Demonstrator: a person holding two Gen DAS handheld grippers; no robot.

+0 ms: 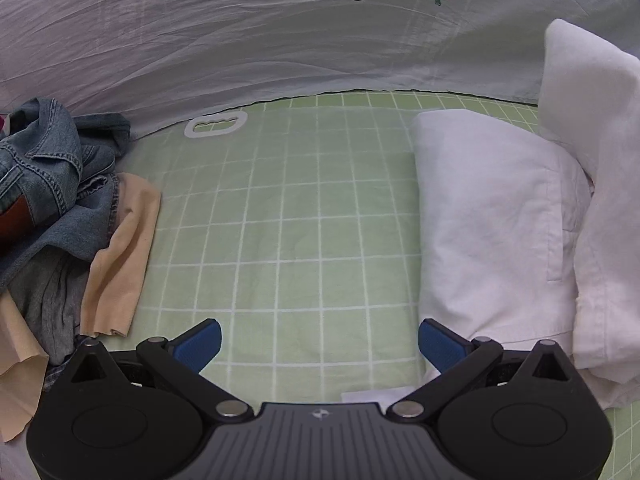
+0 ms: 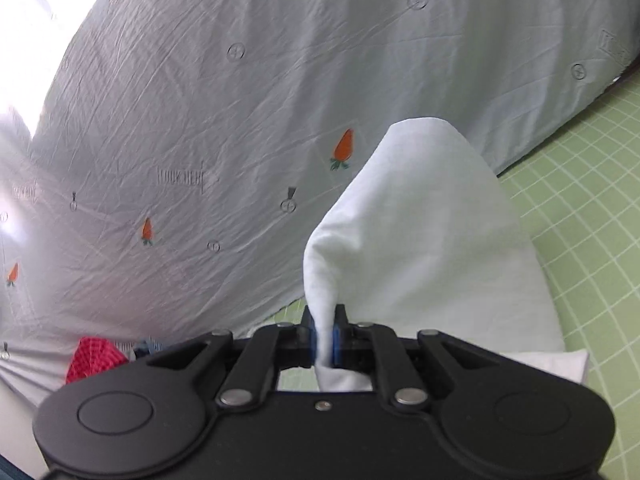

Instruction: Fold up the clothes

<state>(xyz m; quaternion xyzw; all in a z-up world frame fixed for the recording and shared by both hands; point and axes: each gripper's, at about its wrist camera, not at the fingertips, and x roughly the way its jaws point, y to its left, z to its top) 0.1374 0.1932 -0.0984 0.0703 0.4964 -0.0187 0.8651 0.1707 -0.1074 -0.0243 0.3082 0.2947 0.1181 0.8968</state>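
A: While your right gripper [image 2: 325, 340] is clamped on a bunched corner of the white cotton garment [image 2: 420, 248], how much of that item can you account for?

B: Only part. From your right wrist view the cloth rises in a peak above the blue pads and falls away to the right onto the green mat with the white grid [image 2: 592, 240]; its lower end is cut off behind the black gripper body. Your left wrist view lists the same white cotton garment [image 1: 488, 216] as a folded slab on the mat, with a lifted flap running off the right edge.

A: And your left gripper [image 1: 319, 344]?

B: Fingers spread wide, nothing between them, over bare mat just left of the garment.

A: Other entries?

B: One heap at the left edge: blue denim jacket [image 1: 48, 168], peach cloth [image 1: 120, 256], grey fabric beneath; all partly cropped, count uncertain. One white plastic handle-shaped piece [image 1: 216, 123] at the mat's far edge. One pale grey backdrop sheet printed with orange carrots [image 2: 240, 120]; its lettering is too faint to read fully. One red checked scrap [image 2: 96, 360], mostly hidden behind your right gripper.
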